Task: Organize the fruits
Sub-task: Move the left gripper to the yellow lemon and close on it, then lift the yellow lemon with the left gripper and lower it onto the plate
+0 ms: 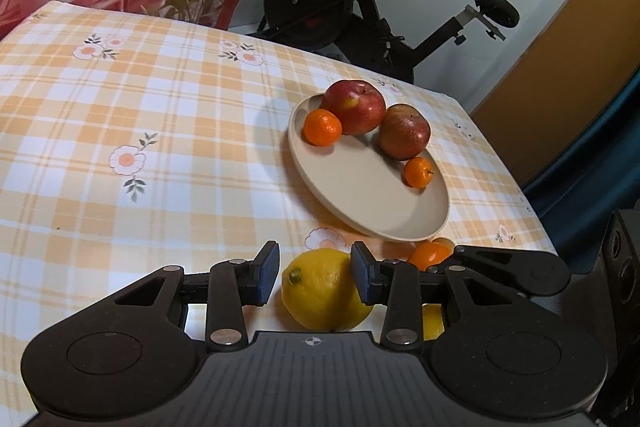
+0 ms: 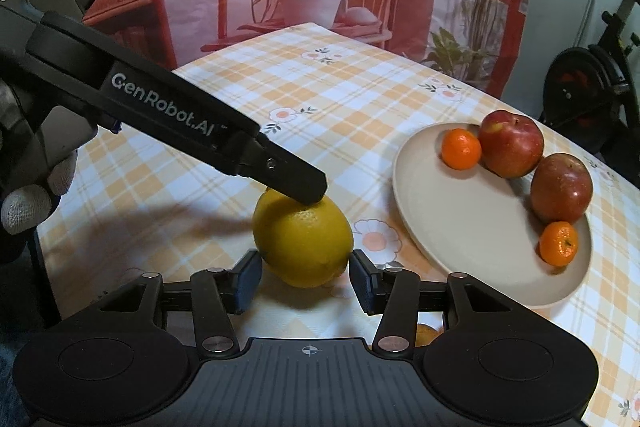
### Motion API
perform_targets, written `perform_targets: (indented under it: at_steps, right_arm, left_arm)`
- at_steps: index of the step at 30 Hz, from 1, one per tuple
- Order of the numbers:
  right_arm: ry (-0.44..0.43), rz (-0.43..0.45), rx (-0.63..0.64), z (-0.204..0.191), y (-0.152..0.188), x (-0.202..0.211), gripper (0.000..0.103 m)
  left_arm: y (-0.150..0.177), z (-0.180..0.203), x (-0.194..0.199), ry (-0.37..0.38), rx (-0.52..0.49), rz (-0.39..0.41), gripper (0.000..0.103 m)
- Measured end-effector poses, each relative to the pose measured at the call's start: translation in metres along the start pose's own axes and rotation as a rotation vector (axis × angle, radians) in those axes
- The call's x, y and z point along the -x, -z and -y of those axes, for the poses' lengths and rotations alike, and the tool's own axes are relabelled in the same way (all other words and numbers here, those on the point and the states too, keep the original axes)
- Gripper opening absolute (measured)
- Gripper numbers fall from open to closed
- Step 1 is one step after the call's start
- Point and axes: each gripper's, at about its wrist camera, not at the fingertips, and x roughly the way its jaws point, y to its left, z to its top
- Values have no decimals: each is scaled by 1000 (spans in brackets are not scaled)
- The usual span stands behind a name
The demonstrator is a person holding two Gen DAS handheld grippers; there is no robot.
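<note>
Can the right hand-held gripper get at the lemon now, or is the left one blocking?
Probably yes: the lemon lies just ahead of the right hand-held gripper, in line with its gap. The left hand-held gripper sits over the lemon's top, leaving its sides free.

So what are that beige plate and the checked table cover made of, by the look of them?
The plate looks like matte ceramic or maybe melamine: even beige, no gloss, with a thick rolled rim. I can't tell which from sight alone. The table cover looks like printed fabric or soft vinyl: an orange and white check with flowers, lying smooth and draping over the table's far edge.
</note>
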Motion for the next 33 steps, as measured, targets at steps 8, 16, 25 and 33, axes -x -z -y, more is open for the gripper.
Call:
perform_targets:
  at_steps: [8, 16, 25, 33]
  right_arm:
    - [-22, 2, -54, 10, 3, -2, 44]
    - [-34, 10, -77, 12, 3, -2, 45]
    - [-40, -1, -104, 16, 3, -5, 47]
    - [-52, 24, -126, 17, 3, -2, 46]
  left_arm:
    - [-1, -6, -6, 41, 78, -13, 41]
    - [3, -9, -5, 59, 105, -10, 41]
    - [4, -8, -5, 55, 97, -2, 42]
    - [3, -5, -1, 47, 93, 17, 42]
